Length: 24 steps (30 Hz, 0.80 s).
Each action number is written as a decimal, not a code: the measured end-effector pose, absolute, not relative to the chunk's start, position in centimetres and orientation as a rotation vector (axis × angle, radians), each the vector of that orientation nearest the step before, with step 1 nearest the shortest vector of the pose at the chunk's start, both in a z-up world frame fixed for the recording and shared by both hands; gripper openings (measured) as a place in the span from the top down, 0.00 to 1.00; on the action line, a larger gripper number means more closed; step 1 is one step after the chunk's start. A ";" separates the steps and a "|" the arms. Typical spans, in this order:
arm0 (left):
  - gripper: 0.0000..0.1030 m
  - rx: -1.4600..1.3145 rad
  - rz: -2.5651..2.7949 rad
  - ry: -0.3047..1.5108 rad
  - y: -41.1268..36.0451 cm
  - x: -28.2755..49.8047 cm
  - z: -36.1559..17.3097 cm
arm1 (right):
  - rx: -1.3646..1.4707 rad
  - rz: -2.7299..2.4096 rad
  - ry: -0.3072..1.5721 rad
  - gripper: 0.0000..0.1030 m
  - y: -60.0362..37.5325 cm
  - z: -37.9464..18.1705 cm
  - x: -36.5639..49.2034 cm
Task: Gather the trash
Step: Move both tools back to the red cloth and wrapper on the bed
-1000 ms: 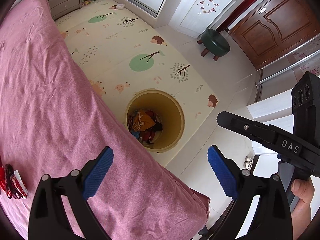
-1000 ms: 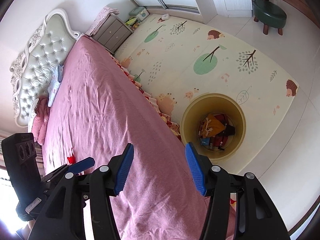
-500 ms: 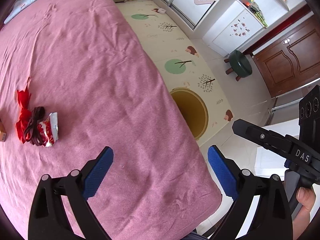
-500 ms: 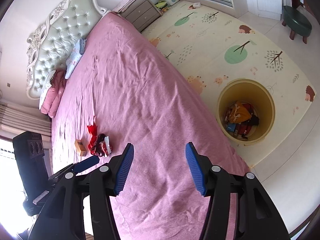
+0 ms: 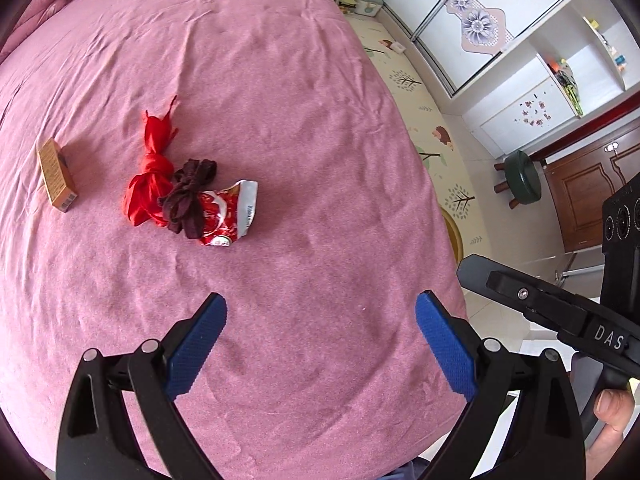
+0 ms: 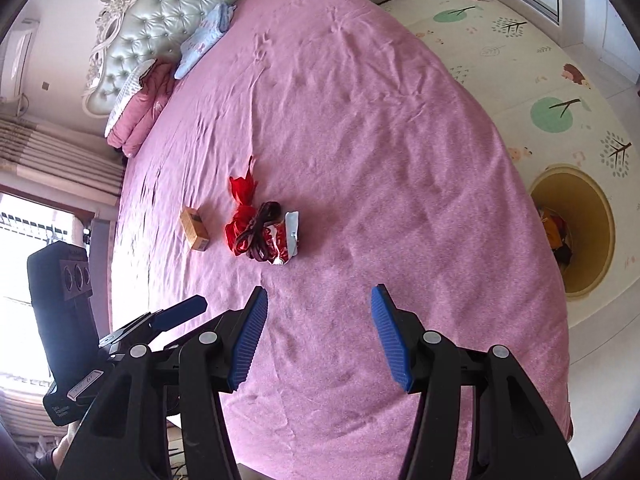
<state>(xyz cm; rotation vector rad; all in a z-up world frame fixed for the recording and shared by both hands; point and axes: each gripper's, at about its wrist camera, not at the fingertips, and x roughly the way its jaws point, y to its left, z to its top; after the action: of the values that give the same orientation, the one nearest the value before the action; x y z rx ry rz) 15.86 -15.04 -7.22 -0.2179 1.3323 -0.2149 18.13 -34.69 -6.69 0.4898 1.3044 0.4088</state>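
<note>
Trash lies on the pink bed (image 5: pixel 320 128): a red plastic bag (image 5: pixel 150 164), a dark brown knotted cloth (image 5: pixel 190 196) over a red and silver snack wrapper (image 5: pixel 230 216), and a small tan box (image 5: pixel 56 174). The pile also shows in the right wrist view: bag (image 6: pixel 240 216), wrapper (image 6: pixel 286 240), box (image 6: pixel 194 228). My left gripper (image 5: pixel 320 328) is open and empty, above the bed short of the pile. My right gripper (image 6: pixel 318 324) is open and empty. The yellow bin (image 6: pixel 592 236) with trash inside stands on the floor to the right of the bed.
A patterned play mat (image 6: pixel 540 60) covers the floor beside the bed. A green stool (image 5: pixel 520 178) stands by a brown door (image 5: pixel 588 196). The headboard (image 6: pixel 160 20) and pillows (image 6: pixel 200 40) are at the far end. The other gripper shows at the right (image 5: pixel 560 312).
Both grippers have swung left from the bin over the bed. The trash pile has come into full view and closer. Both stay open.
</note>
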 end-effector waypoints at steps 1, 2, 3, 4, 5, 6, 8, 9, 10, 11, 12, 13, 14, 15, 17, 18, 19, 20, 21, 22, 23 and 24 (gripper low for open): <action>0.08 -0.226 -0.206 1.333 -14.3 16.1 -7.3 | 0.483 0.418 1.310 0.49 -34.0 -6.8 18.4; 0.08 -0.232 -0.197 1.335 -13.6 16.3 -7.5 | 0.478 0.426 1.317 0.49 -33.3 -7.0 18.6; 0.08 -0.238 -0.190 1.337 -13.0 16.5 -7.7 | 0.473 0.432 1.321 0.49 -32.6 -7.1 19.0; 0.08 -0.248 -0.184 1.339 -12.4 16.7 -7.9 | 0.469 0.439 1.326 0.49 -31.9 -7.3 19.3; 0.08 -0.254 -0.177 1.341 -11.8 17.0 -8.1 | 0.469 0.444 1.330 0.49 -31.3 -7.5 19.7; 0.08 -0.257 -0.168 1.342 -11.1 17.3 -8.3 | 0.466 0.448 1.335 0.49 -30.8 -7.6 20.0; 0.08 -0.265 -0.155 1.348 -10.0 18.1 -8.7 | 0.458 0.452 1.344 0.49 -29.8 -8.1 20.9; 0.08 -0.271 -0.148 1.351 -9.4 18.5 -8.9 | 0.458 0.455 1.349 0.49 -29.3 -8.3 21.3; 0.08 -0.273 -0.140 1.351 -8.9 18.9 -9.1 | 0.457 0.460 1.355 0.49 -28.8 -8.6 21.8; 0.08 -0.275 -0.134 1.351 -8.4 19.4 -9.4 | 0.453 0.461 1.361 0.49 -28.3 -8.8 22.3; 0.08 -0.276 -0.129 1.354 -8.0 19.9 -9.6 | 0.447 0.463 1.366 0.49 -27.9 -9.0 22.8; 0.08 -0.278 -0.121 1.358 -7.5 20.3 -10.0 | 0.444 0.466 1.372 0.49 -27.5 -9.3 23.2; 0.08 -0.284 -0.114 1.361 -7.0 20.8 -10.3 | 0.441 0.468 1.378 0.49 -27.2 -9.5 23.7; 0.08 -0.290 -0.107 1.365 -6.5 21.3 -10.6 | 0.439 0.469 1.384 0.49 -26.9 -9.8 24.2; 0.08 -0.295 -0.093 1.371 -5.6 22.2 -11.3 | 0.435 0.470 1.395 0.49 -26.4 -10.4 25.1; 0.08 -0.296 -0.086 1.374 -5.2 22.6 -11.7 | 0.432 0.470 1.404 0.49 -26.1 -10.8 25.6; 0.08 -0.298 -0.079 1.378 -4.8 23.1 -12.1 | 0.429 0.469 1.412 0.49 -25.9 -11.2 26.0; 0.08 -0.303 -0.071 1.384 -4.3 23.5 -12.5 | 0.428 0.469 1.421 0.49 -25.7 -11.6 26.4; 0.08 -0.309 -0.063 1.390 -4.0 23.9 -13.0 | 0.428 0.470 1.429 0.49 -25.5 -12.0 26.8; 0.08 -0.314 -0.056 1.393 -3.5 24.4 -13.4 | 0.428 0.469 1.437 0.49 -25.2 -12.4 27.2; 0.08 -0.317 -0.048 1.397 -3.1 24.8 -13.8 | 0.428 0.468 1.445 0.49 -25.0 -12.9 27.6; 0.08 -0.321 -0.041 1.402 -2.7 25.3 -14.2 | 0.430 0.468 1.453 0.49 -24.9 -13.3 27.9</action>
<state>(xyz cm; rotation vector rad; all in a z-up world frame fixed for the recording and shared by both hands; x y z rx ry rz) 25.33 -2.72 -14.22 -0.3205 1.4020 -0.0415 27.88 -24.85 -13.29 0.4296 1.4532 0.4678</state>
